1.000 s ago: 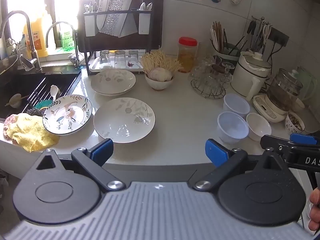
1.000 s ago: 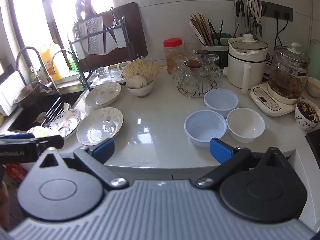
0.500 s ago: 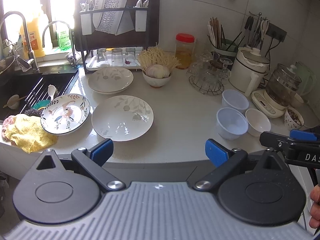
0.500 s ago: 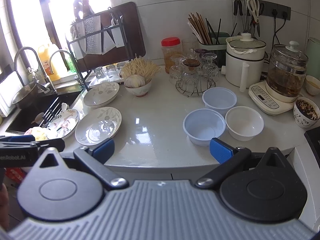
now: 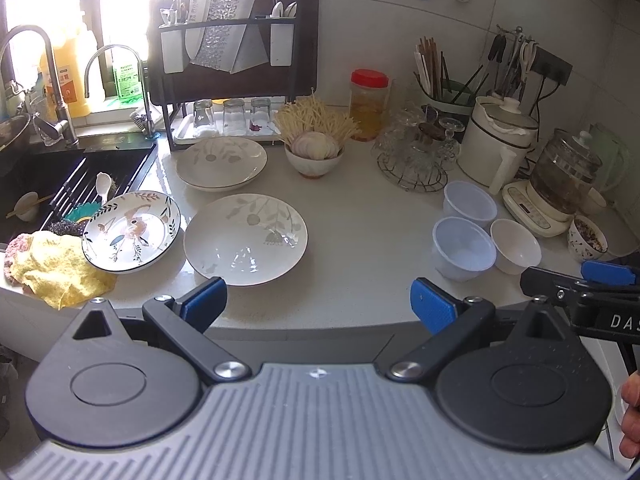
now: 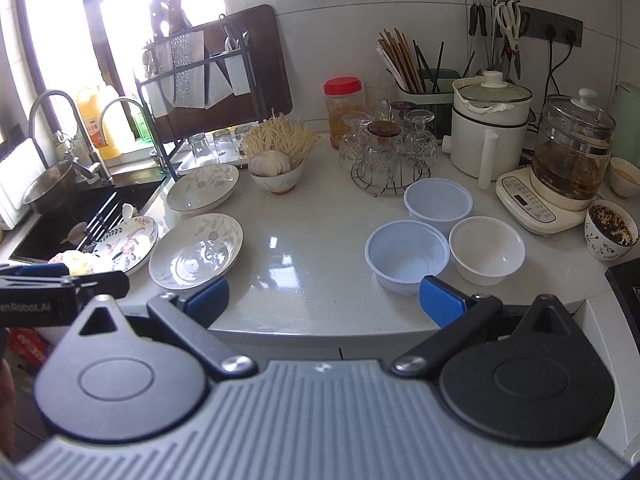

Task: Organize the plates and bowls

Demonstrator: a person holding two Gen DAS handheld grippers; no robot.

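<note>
On the white counter (image 5: 360, 240) lie two white leaf-print plates, one near (image 5: 246, 238) and one farther back (image 5: 221, 163), plus a bird-patterned plate (image 5: 131, 231) by the sink. To the right stand two translucent plastic bowls (image 6: 407, 255) (image 6: 438, 203) and a white bowl (image 6: 487, 249). My left gripper (image 5: 318, 306) is open, held before the counter edge just short of the near plate. My right gripper (image 6: 324, 300) is open too, its right pad close in front of the nearer plastic bowl. Neither holds anything.
A sink (image 5: 48, 184) with a yellow cloth (image 5: 60, 270) is at the left. A dish rack (image 5: 232, 68), a bowl of garlic and noodles (image 5: 314, 152), a glass stand (image 6: 386, 160), a cooker (image 6: 490, 128), a glass kettle (image 6: 570, 160) and a patterned bowl (image 6: 610, 236) line the back and right.
Both grippers have drifted slightly back and up from the counter, so the dishes sit a little lower and smaller in view. Their jaws stay open.
</note>
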